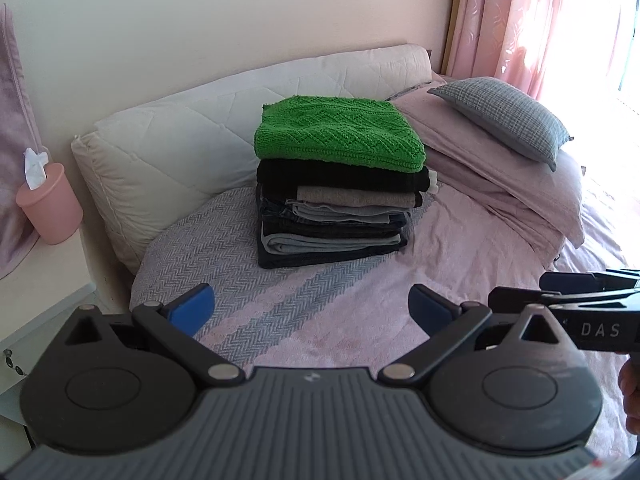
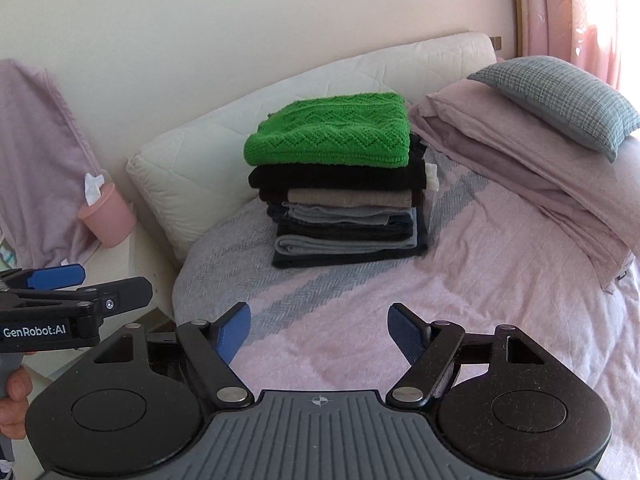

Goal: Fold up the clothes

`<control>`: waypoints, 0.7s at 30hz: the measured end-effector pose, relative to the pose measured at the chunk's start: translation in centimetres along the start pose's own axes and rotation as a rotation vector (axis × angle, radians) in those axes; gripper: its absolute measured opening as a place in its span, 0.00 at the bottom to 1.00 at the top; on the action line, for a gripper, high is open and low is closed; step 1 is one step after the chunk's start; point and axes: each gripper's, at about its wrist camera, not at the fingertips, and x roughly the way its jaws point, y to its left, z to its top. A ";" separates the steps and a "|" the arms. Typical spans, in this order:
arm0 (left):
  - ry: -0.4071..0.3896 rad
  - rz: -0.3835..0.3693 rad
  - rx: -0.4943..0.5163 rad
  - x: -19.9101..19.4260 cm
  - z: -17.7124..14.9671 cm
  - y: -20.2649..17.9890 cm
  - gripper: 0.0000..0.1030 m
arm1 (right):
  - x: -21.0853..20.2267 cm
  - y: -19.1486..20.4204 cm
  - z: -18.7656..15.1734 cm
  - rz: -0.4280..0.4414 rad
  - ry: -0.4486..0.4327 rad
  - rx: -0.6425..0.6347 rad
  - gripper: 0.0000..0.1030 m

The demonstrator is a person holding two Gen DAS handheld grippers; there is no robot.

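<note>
Standing wide and empty, the left claw [image 1: 310, 312] and right claw [image 2: 318, 330] could topple the tall clothes stack [image 1: 338, 184] by bumping it.

Pink-covered bed [image 1: 360, 320], stack of folded clothes [image 1: 336, 208], folded pink bedding [image 1: 500, 184]
</note>
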 end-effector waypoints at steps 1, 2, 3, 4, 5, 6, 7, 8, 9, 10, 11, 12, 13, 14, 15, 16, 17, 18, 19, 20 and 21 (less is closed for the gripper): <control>0.003 0.002 -0.002 0.0 -0.1 0.0 0.99 | 0.0 0.0 -0.1 0.002 0.002 0.000 0.71; 0.008 0.005 -0.005 0.1 -0.3 0.0 0.99 | -0.1 0.1 -0.2 0.003 0.003 0.002 0.71; 0.012 0.007 -0.008 0.1 -0.4 0.0 0.99 | -0.2 0.1 -0.3 0.004 0.003 0.002 0.71; 0.016 0.008 -0.009 0.1 -0.5 0.1 0.99 | -0.2 0.2 -0.4 0.004 0.004 0.001 0.71; 0.019 0.010 -0.010 0.2 -0.7 0.1 0.99 | -0.2 0.3 -0.4 0.005 0.005 -0.001 0.71; 0.023 0.010 -0.011 0.2 -0.8 0.3 0.99 | -0.2 0.3 -0.5 0.005 0.006 -0.001 0.71; 0.027 0.009 -0.011 0.2 -0.9 0.3 0.99 | -0.2 0.4 -0.6 0.006 0.008 -0.001 0.71; 0.031 0.009 -0.013 0.2 -1.0 0.4 0.99 | -0.2 0.4 -0.6 0.006 0.010 -0.001 0.71; 0.034 0.011 -0.015 0.3 -1.1 0.5 0.99 | -0.2 0.4 -0.7 0.007 0.011 -0.001 0.71; 0.037 0.012 -0.016 0.3 -1.2 0.5 0.99 | -0.2 0.5 -0.7 0.008 0.011 -0.001 0.71; 0.039 0.012 -0.017 0.3 -1.3 0.5 0.99 | -0.2 0.5 -0.8 0.008 0.012 0.000 0.71; 0.040 0.013 -0.017 0.3 -1.4 0.6 0.99 | -0.1 0.6 -0.8 0.010 0.013 -0.001 0.71; 0.040 0.013 -0.017 0.3 -1.4 0.7 0.99 | 0.0 0.6 -0.8 0.011 0.016 0.000 0.71; 0.040 0.014 -0.017 0.3 -1.5 0.7 0.99 | 0.0 0.6 -0.9 0.011 0.017 0.000 0.71; 0.040 0.015 -0.017 0.2 -1.5 0.7 0.99 | 0.1 0.7 -0.9 0.011 0.019 0.000 0.71; 0.039 0.018 -0.018 0.2 -1.5 0.8 0.99 | 0.1 0.8 -0.9 0.013 0.020 -0.001 0.71; 0.041 0.021 -0.020 0.2 -1.5 0.9 0.99 | 0.2 0.8 -0.9 0.014 0.020 -0.002 0.71; 0.041 0.023 -0.021 0.3 -1.6 1.0 0.99 | 0.2 0.9 -0.9 0.013 0.019 -0.005 0.71; 0.042 0.025 -0.023 0.3 -1.6 1.1 0.99 | 0.3 0.9 -0.9 0.013 0.020 -0.007 0.71; 0.044 0.026 -0.024 0.3 -1.6 1.1 0.99 | 0.3 1.0 -0.9 0.013 0.021 -0.008 0.71; 0.046 0.027 -0.024 0.4 -1.6 1.2 0.99 | 0.4 1.0 -0.9 0.013 0.022 -0.009 0.71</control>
